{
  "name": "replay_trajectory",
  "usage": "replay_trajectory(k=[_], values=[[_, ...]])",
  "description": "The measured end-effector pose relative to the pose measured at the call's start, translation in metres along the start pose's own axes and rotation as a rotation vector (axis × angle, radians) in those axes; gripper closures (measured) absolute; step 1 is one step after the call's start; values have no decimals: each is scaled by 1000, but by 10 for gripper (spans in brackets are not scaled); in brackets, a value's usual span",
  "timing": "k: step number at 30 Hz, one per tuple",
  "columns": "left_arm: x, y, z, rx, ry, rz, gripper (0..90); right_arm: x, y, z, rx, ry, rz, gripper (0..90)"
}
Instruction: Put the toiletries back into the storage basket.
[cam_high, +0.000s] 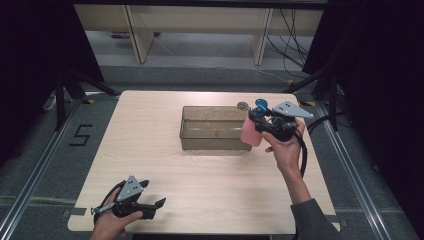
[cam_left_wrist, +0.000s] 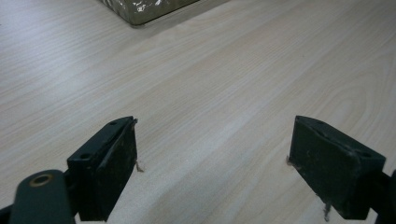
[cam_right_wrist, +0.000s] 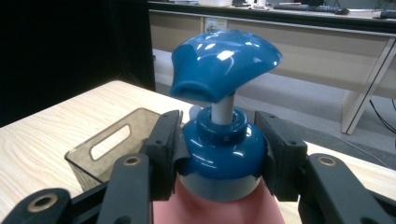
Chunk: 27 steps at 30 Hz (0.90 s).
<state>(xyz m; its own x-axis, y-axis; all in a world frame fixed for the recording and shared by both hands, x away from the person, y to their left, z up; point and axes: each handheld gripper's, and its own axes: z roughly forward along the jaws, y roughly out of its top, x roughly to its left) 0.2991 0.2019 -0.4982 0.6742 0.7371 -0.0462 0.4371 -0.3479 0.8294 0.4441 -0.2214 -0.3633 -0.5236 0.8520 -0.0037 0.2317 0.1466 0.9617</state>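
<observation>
Right gripper clamps pink pump bottle; floor marking "5".

Lab recording bay: wood table fenced by black curtains, metal floor rails, taped "5" by its left edge, loose cables under desks behind.

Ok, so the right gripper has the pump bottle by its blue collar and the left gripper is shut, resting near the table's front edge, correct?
Not quite: the left gripper is open. The left gripper view shows its jaws wide apart over bare table. The rest holds: the right gripper clamps the pump bottle by its blue collar.
</observation>
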Motion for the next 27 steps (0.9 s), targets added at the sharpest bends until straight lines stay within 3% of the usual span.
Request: replay_trajectory(k=[2, 12, 14, 16, 17, 19, 21, 22, 23, 24, 25, 27], values=[[2, 0, -2, 27, 5, 32, 147, -1, 1, 3, 2, 5, 12, 539], [-1, -1, 1, 0, 0, 3, 147, -5, 8, 23, 2, 2, 13, 539], [1, -1, 0, 24, -8, 19, 147, -6, 8, 27, -10, 3, 10, 539], [1, -1, 1, 11, 5, 14, 148, -5, 8, 31, -5, 2, 21, 539], [2, 0, -1, 28, -2, 24, 147, -7, 8, 32, -4, -1, -6, 539], [1, 0, -1, 22, 0, 22, 148, -6, 8, 36, -1, 13, 21, 539], [2, 0, -2, 24, -4, 25, 147, -7, 7, 38, -1, 6, -1, 539], [1, 0, 0, 10, -2, 8, 147, -4, 6, 40, -3, 12, 30, 539], [2, 0, -1, 26, 3, 30, 147, -5, 6, 41, 9, 6, 27, 539], [2, 0, -1, 24, 1, 28, 147, -6, 5, 43, 5, 12, 16, 539], [-1, 0, 0, 1, -9, 0, 148, -6, 5, 44, 4, 4, 16, 539], [-1, 0, 0, 0, -8, 0, 147, -6, 4, 46, 9, 13, 26, 539]])
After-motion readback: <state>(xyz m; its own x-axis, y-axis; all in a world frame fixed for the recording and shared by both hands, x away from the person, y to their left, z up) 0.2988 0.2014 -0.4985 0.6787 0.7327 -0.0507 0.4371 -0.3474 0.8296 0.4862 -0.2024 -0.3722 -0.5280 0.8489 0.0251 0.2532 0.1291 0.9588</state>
